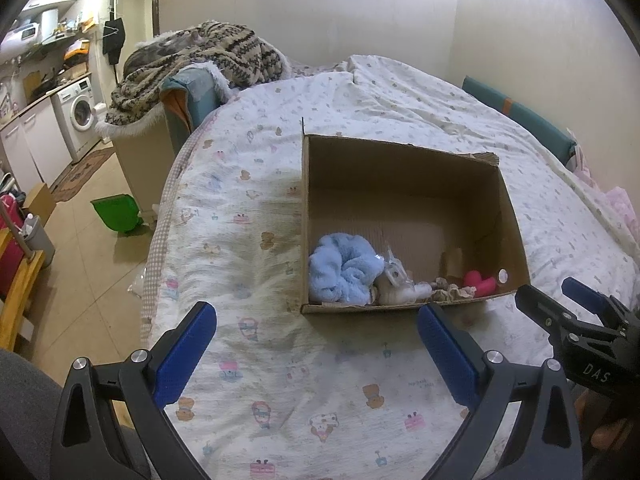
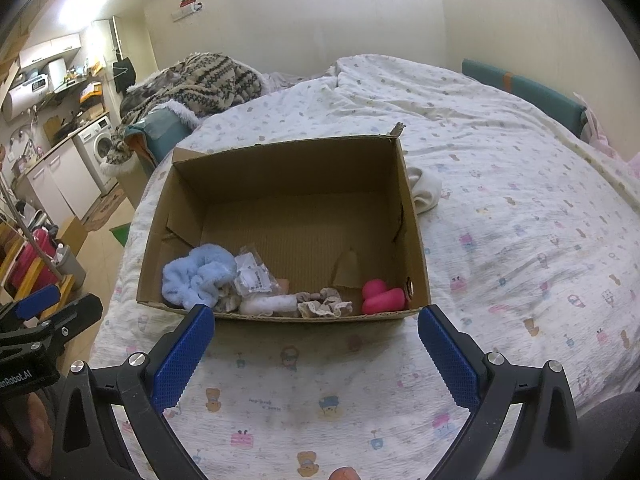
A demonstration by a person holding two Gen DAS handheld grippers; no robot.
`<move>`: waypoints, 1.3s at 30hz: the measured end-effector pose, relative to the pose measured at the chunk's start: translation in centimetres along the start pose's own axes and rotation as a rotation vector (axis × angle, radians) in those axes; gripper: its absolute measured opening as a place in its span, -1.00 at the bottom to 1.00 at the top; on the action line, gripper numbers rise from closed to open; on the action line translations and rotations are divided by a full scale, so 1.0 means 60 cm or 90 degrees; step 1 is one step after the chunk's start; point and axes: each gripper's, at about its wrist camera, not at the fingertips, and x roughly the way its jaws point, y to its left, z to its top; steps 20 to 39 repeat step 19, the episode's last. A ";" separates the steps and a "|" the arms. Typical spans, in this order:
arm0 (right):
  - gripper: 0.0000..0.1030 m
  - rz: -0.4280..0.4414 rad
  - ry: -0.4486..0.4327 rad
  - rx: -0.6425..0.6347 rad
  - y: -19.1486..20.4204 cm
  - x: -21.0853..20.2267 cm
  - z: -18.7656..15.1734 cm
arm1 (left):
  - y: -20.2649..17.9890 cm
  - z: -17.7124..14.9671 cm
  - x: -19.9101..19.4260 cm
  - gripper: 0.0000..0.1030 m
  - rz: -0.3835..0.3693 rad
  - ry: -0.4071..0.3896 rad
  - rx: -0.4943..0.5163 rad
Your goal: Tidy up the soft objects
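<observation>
2 wrist cams, low over the bed, facing the wall
Both share the open brown cardboard box (image 1: 404, 216) (image 2: 288, 216), left cam sits further left.

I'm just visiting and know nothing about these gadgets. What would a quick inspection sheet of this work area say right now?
Surface: bed with cartoon-print quilt, rumpled.
Job's things: open cardboard box on the quilt; inside, along its near wall, blue fluffy cloth, clear plastic packet, white fabric piece, beige scrunchie, pink soft toy. White cloth lies outside, against the box's right side.
Clutter: patterned knit blanket heaped at the bed's far left.
Grippers: left gripper and right gripper both open, empty, hovering before the box.
Cables: nothing seen.
Surroundings: washing machine, green bin on the floor.
</observation>
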 end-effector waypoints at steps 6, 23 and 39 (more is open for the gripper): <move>1.00 0.000 0.000 0.001 0.000 0.000 -0.001 | -0.004 0.000 -0.001 0.95 -0.002 0.000 0.006; 1.00 0.000 0.000 0.002 0.000 0.000 -0.001 | -0.006 0.001 0.002 0.95 0.001 -0.007 -0.004; 1.00 0.000 0.000 0.002 0.000 0.000 -0.001 | -0.006 0.001 0.002 0.95 0.001 -0.007 -0.004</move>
